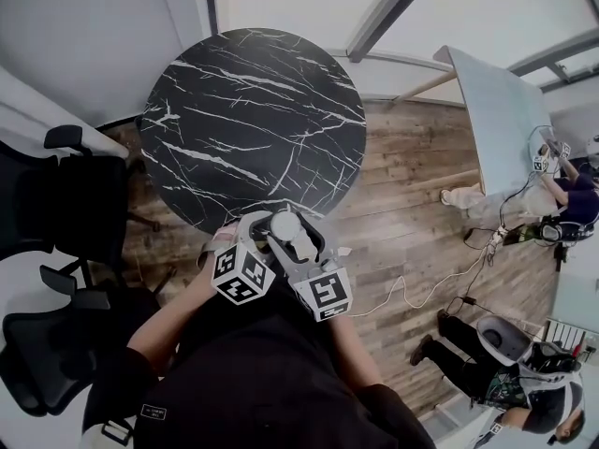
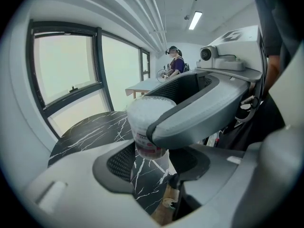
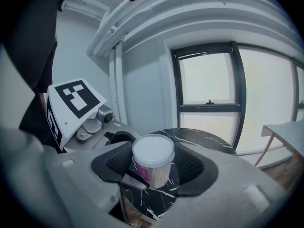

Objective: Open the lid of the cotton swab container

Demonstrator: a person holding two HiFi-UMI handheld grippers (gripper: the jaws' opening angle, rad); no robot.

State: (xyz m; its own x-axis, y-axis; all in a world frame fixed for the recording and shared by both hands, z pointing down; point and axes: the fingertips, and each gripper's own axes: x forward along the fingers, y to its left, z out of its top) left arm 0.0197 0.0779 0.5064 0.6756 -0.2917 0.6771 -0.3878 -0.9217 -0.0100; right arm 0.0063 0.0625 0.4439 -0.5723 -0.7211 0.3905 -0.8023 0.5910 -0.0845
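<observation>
Plastic cotton swab container (image 2: 142, 127) is being clamped by left gripper (image 2: 152, 163) jaws; right gripper (image 3: 154, 166) jaws are being held apart around lid (image 3: 153, 150); swabs could be spilled through slippage.

Left gripper (image 2: 151, 161) clamped; right gripper (image 3: 156, 167) fingers (image 3: 197, 167) spread wide.

Place: office | round marble table (image 1: 253, 124), swivel chairs (image 1: 65, 204), big windows (image 3: 209, 87)

You're in a dark top (image 1: 271, 372), short-sleeved I think; your left gripper (image 1: 255, 230) and right gripper (image 1: 304, 244) are grey moulded shells, each with a black-and-white marker cube (image 1: 241, 274).
</observation>
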